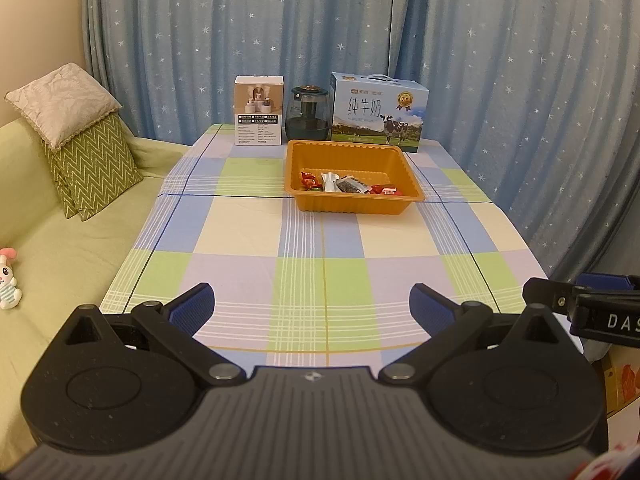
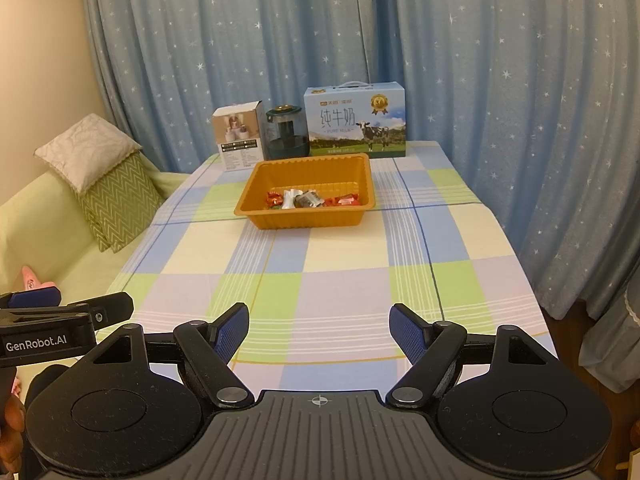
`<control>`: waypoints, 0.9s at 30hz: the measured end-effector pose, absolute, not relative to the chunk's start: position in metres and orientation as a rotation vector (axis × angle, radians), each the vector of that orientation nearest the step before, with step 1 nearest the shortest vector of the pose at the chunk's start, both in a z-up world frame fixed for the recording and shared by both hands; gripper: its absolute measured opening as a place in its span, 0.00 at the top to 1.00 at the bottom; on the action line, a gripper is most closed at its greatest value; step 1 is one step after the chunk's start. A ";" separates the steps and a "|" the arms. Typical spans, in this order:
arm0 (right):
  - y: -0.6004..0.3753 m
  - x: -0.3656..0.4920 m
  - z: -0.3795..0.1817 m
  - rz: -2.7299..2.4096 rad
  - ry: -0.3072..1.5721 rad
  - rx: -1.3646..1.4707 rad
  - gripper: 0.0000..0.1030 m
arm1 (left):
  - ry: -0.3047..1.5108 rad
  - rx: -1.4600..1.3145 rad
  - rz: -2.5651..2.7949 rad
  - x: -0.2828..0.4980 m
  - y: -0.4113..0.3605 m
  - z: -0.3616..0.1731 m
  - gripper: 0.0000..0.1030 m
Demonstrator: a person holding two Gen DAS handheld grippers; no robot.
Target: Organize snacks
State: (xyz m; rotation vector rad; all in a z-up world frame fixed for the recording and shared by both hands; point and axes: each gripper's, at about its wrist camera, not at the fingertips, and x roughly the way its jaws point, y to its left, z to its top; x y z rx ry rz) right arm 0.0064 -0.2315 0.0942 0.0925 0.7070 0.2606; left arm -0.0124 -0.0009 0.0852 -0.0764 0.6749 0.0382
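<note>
At the far left a light green sofa (image 1: 60,248) stands against the wall, with a small plush rabbit (image 1: 9,280) lying on its seat. Two cushions lean on the sofa back: a green one with zigzag lines (image 1: 96,168) and, on top of it, a pale grey one (image 1: 60,100). Next to the sofa is the table, covered by a checked cloth (image 1: 320,280) in blue, green, cream and lilac squares. At the far end of the table stand three things in a row: a white product box (image 1: 259,110), then a dark round jar-like device (image 1: 308,114), then a blue milk carton with a cow on it (image 1: 378,114). Just in front of them sits the orange tray (image 1: 352,156), and the snacks (image 1: 348,186) lie together inside it along its near wall. Blue curtains with white stars (image 1: 500,80) close the whole back and right side of the room. Over the near edge of the table, the left gripper (image 1: 312,312) has its fingers wide apart with nothing between them. The right gripper (image 2: 319,336), just beside it, also holds its fingers wide and empty.
</note>
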 end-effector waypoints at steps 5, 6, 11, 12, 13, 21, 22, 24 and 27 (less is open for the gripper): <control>-0.231 0.006 0.094 0.260 0.707 0.093 0.25 | 0.675 -0.077 0.038 -0.012 -0.001 0.085 0.00; -0.231 0.006 0.094 0.260 0.708 0.092 0.25 | 0.675 -0.077 0.037 -0.012 -0.001 0.085 0.00; -0.231 0.006 0.094 0.261 0.706 0.092 0.25 | 0.677 -0.076 0.037 -0.012 -0.001 0.084 0.00; -0.232 0.007 0.094 0.262 0.707 0.092 0.25 | 0.676 -0.075 0.037 -0.012 -0.001 0.084 0.00; -0.231 0.006 0.094 0.261 0.707 0.092 0.25 | 0.677 -0.076 0.037 -0.012 -0.001 0.084 0.00; -0.230 0.006 0.094 0.260 0.708 0.093 0.25 | 0.677 -0.078 0.035 -0.013 -0.001 0.083 0.00; -0.230 0.006 0.094 0.260 0.708 0.094 0.25 | 0.678 -0.078 0.034 -0.013 -0.002 0.082 0.00; -0.230 0.006 0.094 0.260 0.709 0.094 0.25 | 0.678 -0.079 0.034 -0.013 -0.001 0.081 0.00; -0.229 0.006 0.094 0.260 0.710 0.094 0.25 | 0.680 -0.077 0.035 -0.013 -0.002 0.080 0.00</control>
